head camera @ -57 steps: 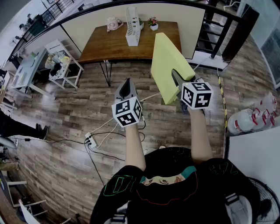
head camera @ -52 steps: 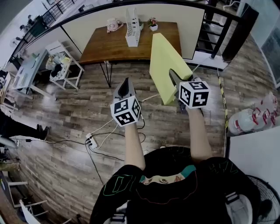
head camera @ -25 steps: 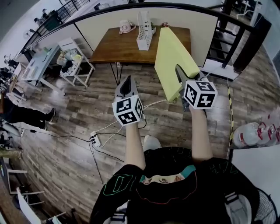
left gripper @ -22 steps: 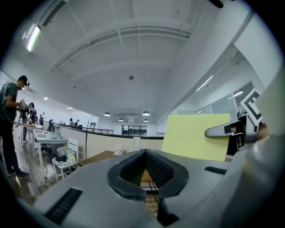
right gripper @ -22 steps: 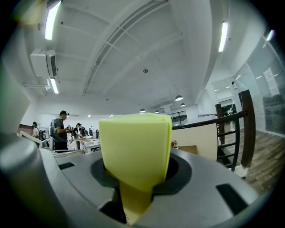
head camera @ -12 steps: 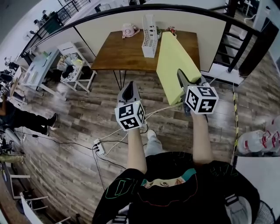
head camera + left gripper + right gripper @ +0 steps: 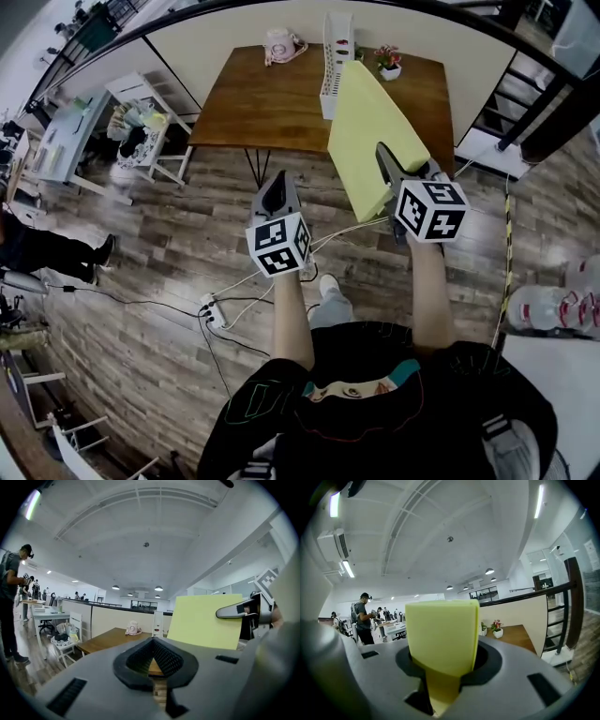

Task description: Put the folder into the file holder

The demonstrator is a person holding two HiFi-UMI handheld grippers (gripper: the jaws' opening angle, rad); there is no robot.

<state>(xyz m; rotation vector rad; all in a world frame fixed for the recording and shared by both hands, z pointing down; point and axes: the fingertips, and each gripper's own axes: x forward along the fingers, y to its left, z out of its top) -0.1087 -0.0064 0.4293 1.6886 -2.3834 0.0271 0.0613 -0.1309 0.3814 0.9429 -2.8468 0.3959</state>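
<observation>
A yellow folder [image 7: 361, 141] stands upright in my right gripper [image 7: 384, 157], which is shut on its lower edge; in the right gripper view the folder [image 7: 443, 630] fills the gap between the jaws. The white file holder [image 7: 336, 52] stands at the far edge of a wooden table [image 7: 253, 94], just beyond the folder's top. My left gripper [image 7: 274, 180] hangs over the floor in front of the table, shut and empty. From the left gripper view, the folder [image 7: 211, 620] is at the right and the file holder [image 7: 157, 623] is on the table ahead.
A pink telephone [image 7: 279, 44] and a small flower pot [image 7: 388, 61] sit on the table beside the file holder. A power strip with cables [image 7: 211, 309] lies on the wooden floor. A white chair with clutter [image 7: 141, 141] stands left of the table. A stair railing [image 7: 553, 94] is at the right.
The table and file holder have come closer and lower in the head view as the person walks toward them. The folder stays gripped in the right gripper; the left gripper stays shut.
</observation>
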